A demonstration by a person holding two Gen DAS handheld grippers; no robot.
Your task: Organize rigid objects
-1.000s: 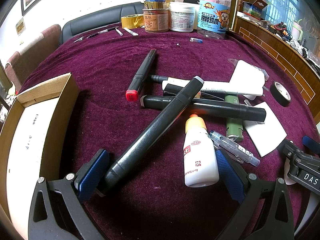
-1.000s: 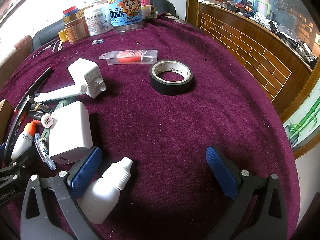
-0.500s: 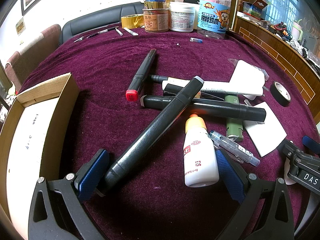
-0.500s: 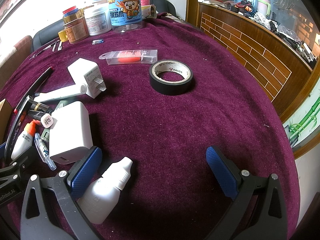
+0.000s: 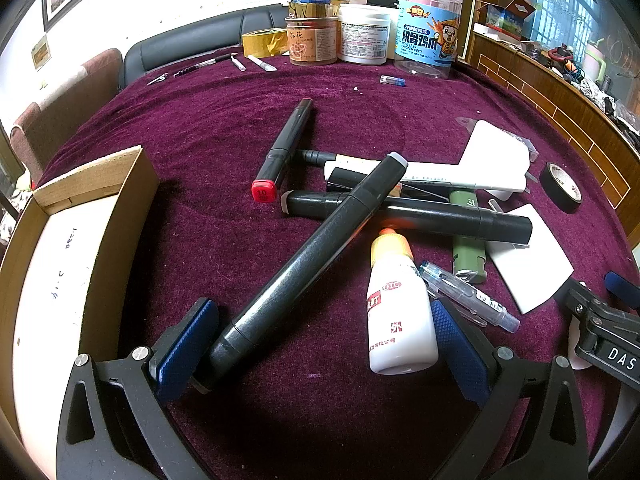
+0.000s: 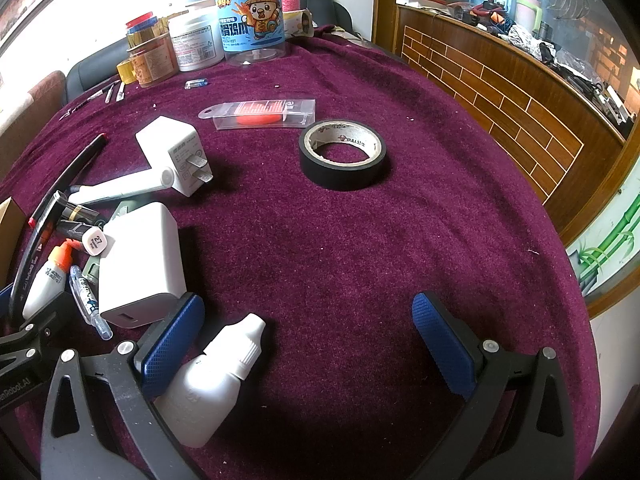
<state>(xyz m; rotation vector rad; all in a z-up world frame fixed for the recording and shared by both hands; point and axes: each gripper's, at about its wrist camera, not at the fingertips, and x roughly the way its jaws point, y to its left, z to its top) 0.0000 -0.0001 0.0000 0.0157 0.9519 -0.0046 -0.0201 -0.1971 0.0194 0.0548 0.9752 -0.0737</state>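
Nothing moved; only right view shows tape roll [image 6: 342, 155] whole.

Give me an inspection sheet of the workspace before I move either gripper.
Surface: purple cloth table, wrinkle-free where visible.
Job's things: black markers crossed in a pile; orange-capped bottle; white chargers; black tape roll; white dropper bottle; cardboard box at left edge.
Clutter: jars and tubs at the far edge, with small pens nearby.
Grippers: left gripper open around a marker end and the orange-capped bottle; right gripper open, dropper bottle against its left pad.
Cables: nothing seen.
Surroundings: sofa, wooden counter.
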